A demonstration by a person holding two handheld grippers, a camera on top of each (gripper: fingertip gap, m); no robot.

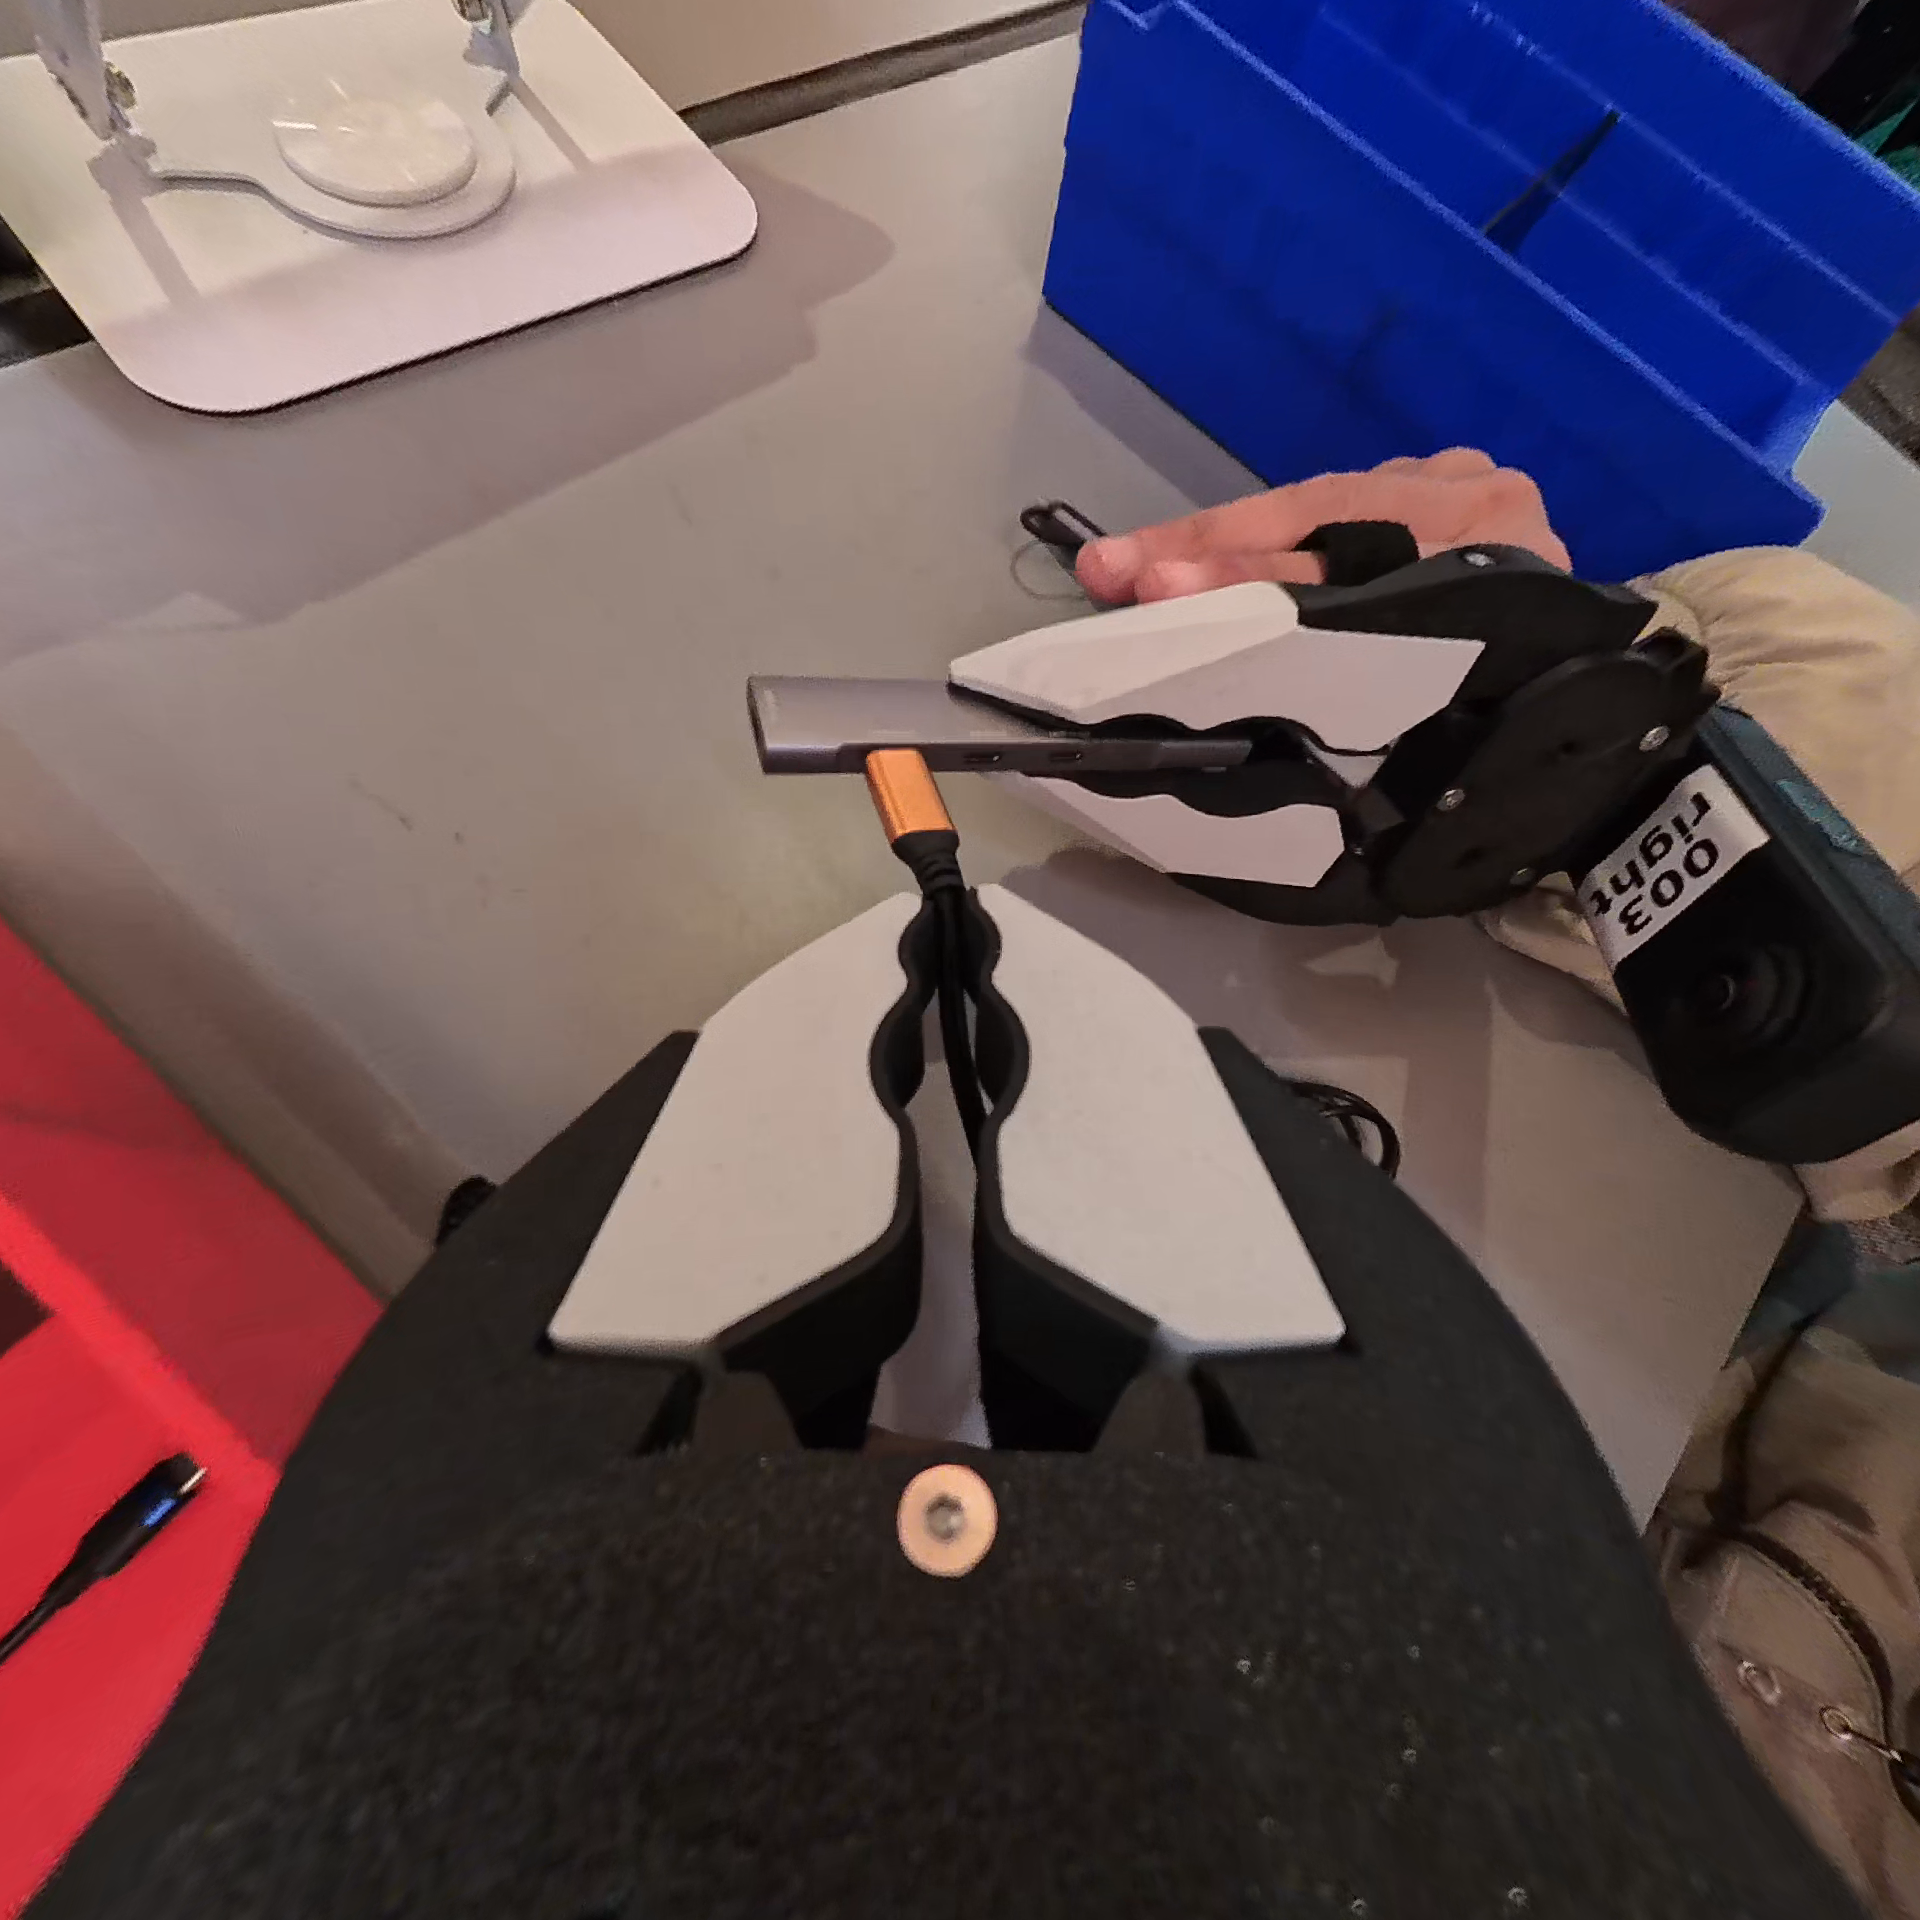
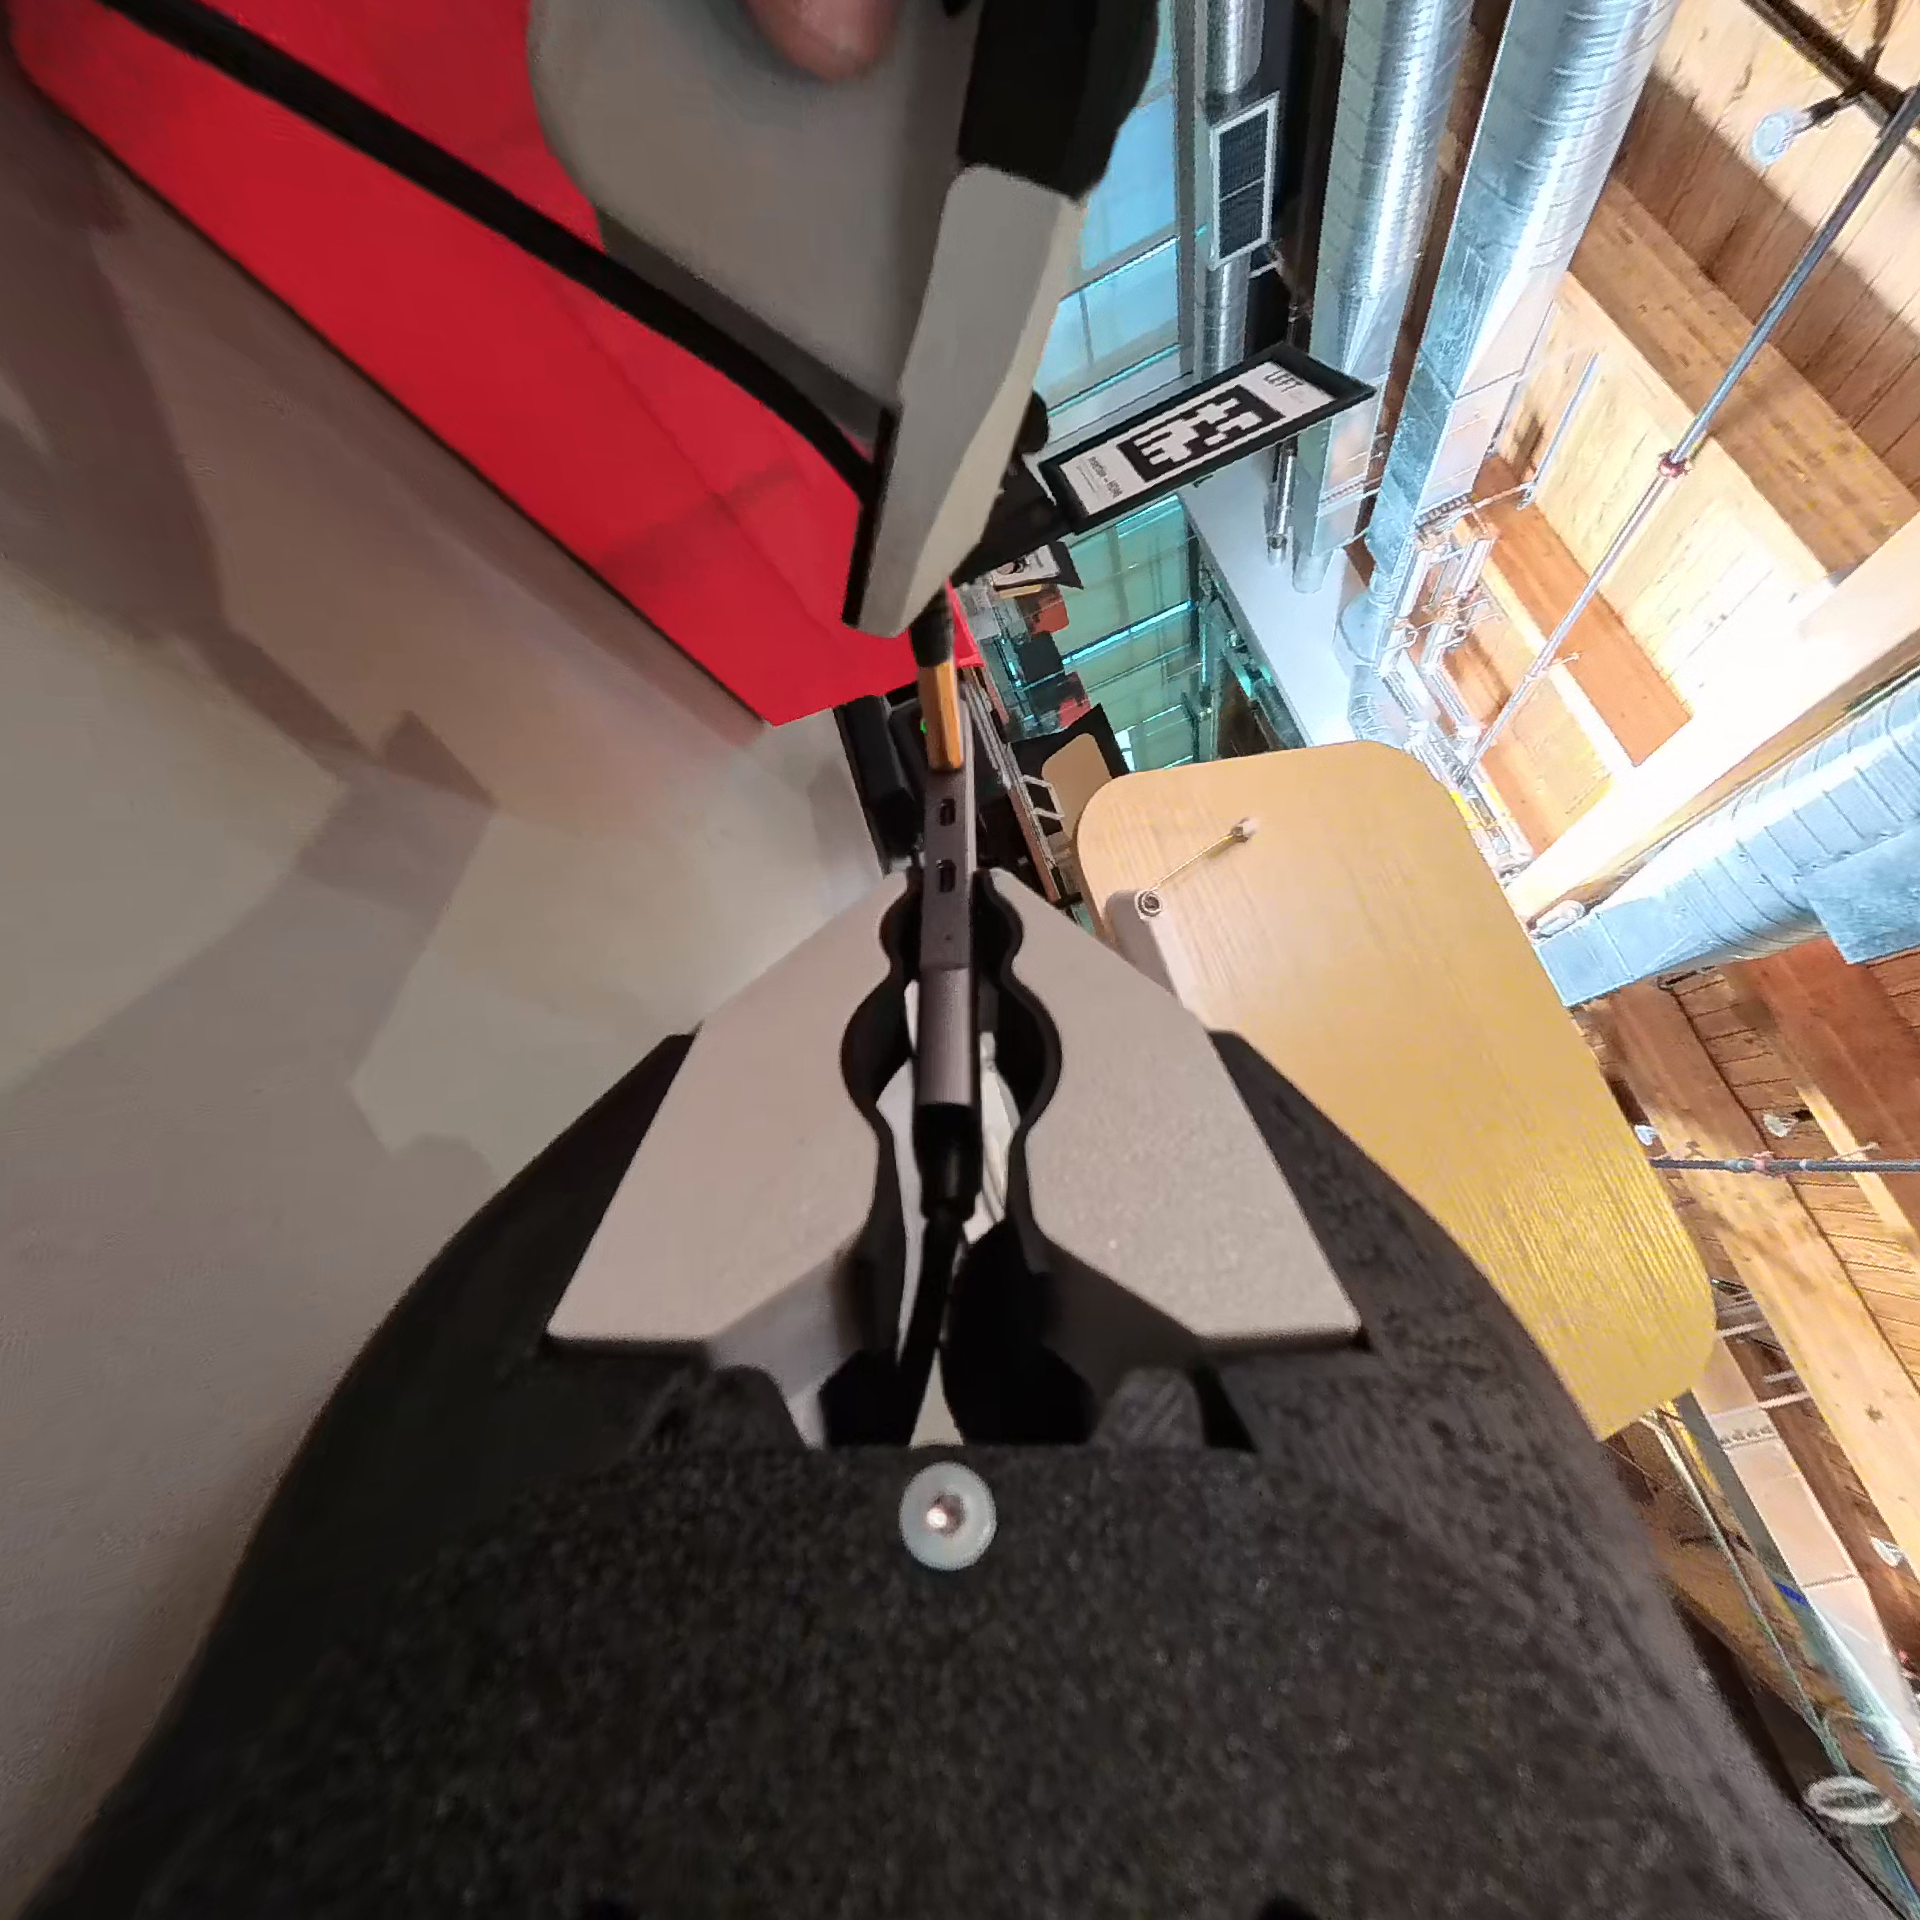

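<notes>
My left gripper (image 1: 948, 906) is shut on a black cable (image 1: 954, 1039) just behind its orange plug (image 1: 902, 795). The plug's tip meets the long side of a flat grey hub (image 1: 862, 712), near the hub's free end. My right gripper (image 1: 997, 727) comes in from the right and is shut on the hub's other end, holding it level above the grey table (image 1: 520, 675). In the right wrist view my right gripper (image 2: 948, 883) clamps the hub (image 2: 945, 956) edge-on. The orange plug (image 2: 943, 717) stands at its far end, with a left gripper finger (image 2: 935, 416) behind it.
A blue bin (image 1: 1403, 260) stands at the back right. A white stand on a pad (image 1: 416, 208) is at the back left. A red tray (image 1: 104, 1299) with a dark pen (image 1: 104, 1538) lies at the left. A small black clip (image 1: 1049, 520) lies beyond the hand (image 1: 1299, 530). Left tips to right tips: about 5 cm.
</notes>
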